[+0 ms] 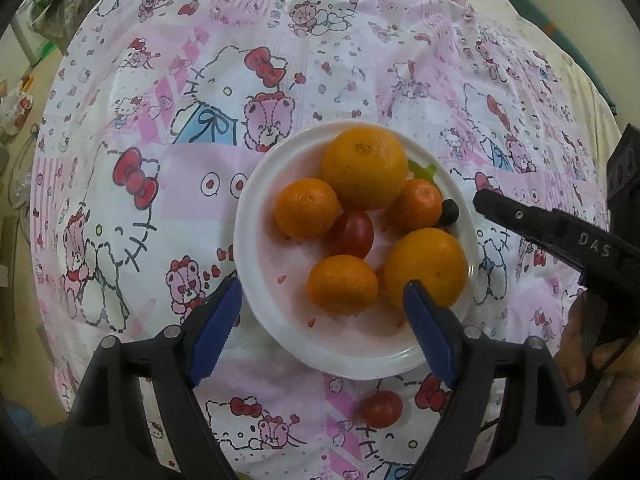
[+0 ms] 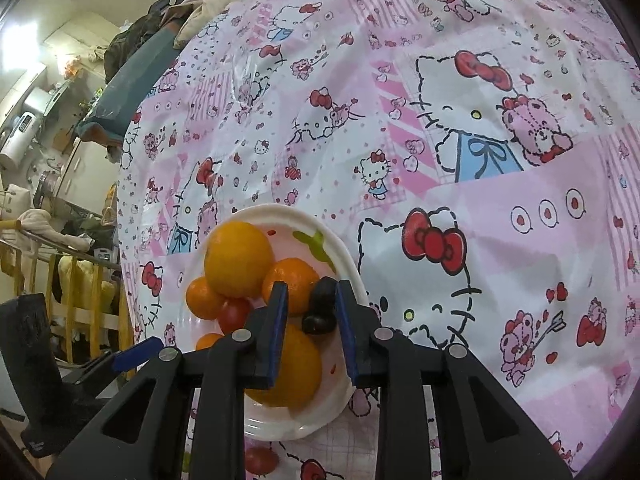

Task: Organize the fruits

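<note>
White plate (image 1: 256,216) sits mid-table on the patterned cloth (image 1: 200,80); all positions are given from it.

On plate: large orange (image 1: 365,168) at far side, second large orange (image 1: 426,268) at near right, three mandarins around them (image 1: 307,209) (image 1: 416,205) (image 1: 343,285), one tomato (image 1: 354,234) at centre, two dark grapes (image 2: 320,312) at right rim. A second tomato (image 1: 380,409) lies off the plate, on the cloth just beside its near edge.

Left gripper (image 1: 323,336): jaws wide apart, holding nothing, above the plate's near rim; one blue pad (image 1: 216,340) off the plate's left edge, the other over the near-right orange.

Right gripper (image 2: 311,332): jaws partly open, straddling the grapes at the right rim. Pads are close on either side of them; contact cannot be told. From the left wrist view its finger reaches in from the plate's right.
</note>
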A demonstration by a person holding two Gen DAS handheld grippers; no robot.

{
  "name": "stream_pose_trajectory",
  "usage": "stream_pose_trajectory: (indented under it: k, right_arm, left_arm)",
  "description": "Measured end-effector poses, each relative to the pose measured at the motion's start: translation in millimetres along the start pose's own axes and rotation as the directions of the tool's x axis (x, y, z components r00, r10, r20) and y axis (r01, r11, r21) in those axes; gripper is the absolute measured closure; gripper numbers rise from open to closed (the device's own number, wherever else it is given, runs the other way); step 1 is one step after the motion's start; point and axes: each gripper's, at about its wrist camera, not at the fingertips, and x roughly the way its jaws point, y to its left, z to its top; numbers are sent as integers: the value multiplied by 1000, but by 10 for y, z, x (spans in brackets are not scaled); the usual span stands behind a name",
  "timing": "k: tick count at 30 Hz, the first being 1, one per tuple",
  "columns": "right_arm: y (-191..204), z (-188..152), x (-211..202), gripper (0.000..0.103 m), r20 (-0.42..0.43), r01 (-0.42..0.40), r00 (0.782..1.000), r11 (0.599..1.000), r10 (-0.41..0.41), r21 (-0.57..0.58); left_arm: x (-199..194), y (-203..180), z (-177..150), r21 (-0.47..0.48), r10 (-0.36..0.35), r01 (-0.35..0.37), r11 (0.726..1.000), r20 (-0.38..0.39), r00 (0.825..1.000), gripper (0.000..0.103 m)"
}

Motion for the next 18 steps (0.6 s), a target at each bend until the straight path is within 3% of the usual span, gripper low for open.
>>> stream_pose_trajectory:
  k: [7, 9, 10, 11, 18]
  right_arm:
    - [73, -48, -186, 74, 33, 3, 999, 1000, -2, -15]
    - [94, -75, -259, 64, 42, 4, 999, 1000, -3, -15]
    - [100, -92, -297, 49, 48, 4, 999, 1000, -3, -13]
    - [98, -109, -333, 41, 54, 0, 999, 1000, 0, -9]
    - [124, -265, -597, 41, 76, -15, 997, 1000, 14, 13]
  left_arm:
    - [-97, 21, -73, -3, -11, 11, 1000, 17, 1000, 23]
    - [-140, 34, -86, -4, -12, 12, 1000, 28, 1000, 23]
    - [-170, 48, -96, -6, -12, 12, 1000, 35, 999, 23]
    - [-197, 58, -105, -8, -12, 12, 1000, 41, 999, 23]
    - [-359, 90, -183, -3, -4, 4, 1000, 74, 997, 23]
